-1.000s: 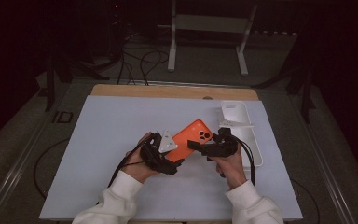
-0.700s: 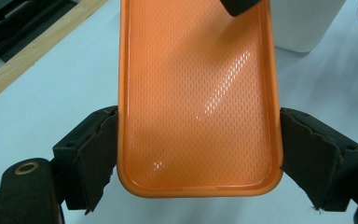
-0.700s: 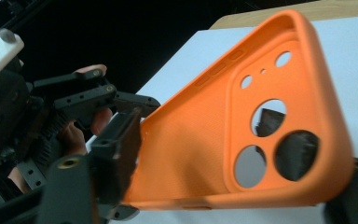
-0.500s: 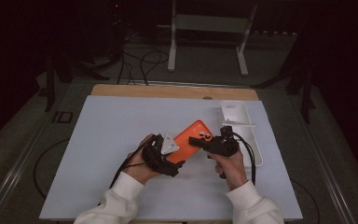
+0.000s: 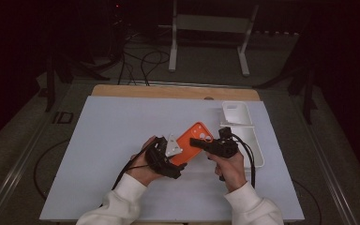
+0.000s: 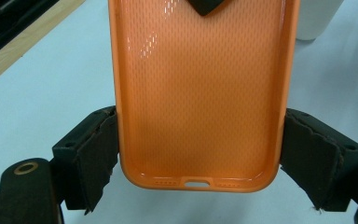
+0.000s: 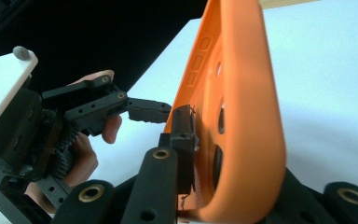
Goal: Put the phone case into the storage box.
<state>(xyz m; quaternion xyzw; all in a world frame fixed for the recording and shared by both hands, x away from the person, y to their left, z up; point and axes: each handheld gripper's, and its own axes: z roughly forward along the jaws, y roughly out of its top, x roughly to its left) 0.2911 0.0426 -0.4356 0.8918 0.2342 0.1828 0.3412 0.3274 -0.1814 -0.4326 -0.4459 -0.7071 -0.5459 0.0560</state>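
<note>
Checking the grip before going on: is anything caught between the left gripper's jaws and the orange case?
Nothing visible. The left gripper has its pads against the side edges of the case, with no cable or other thing between.

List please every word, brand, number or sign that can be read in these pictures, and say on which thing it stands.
None: no text can be read.
Orange phone case: only a mesh pattern inside, no brand or number.
Left gripper and right gripper: no readable label.
White trays: blank.
</note>
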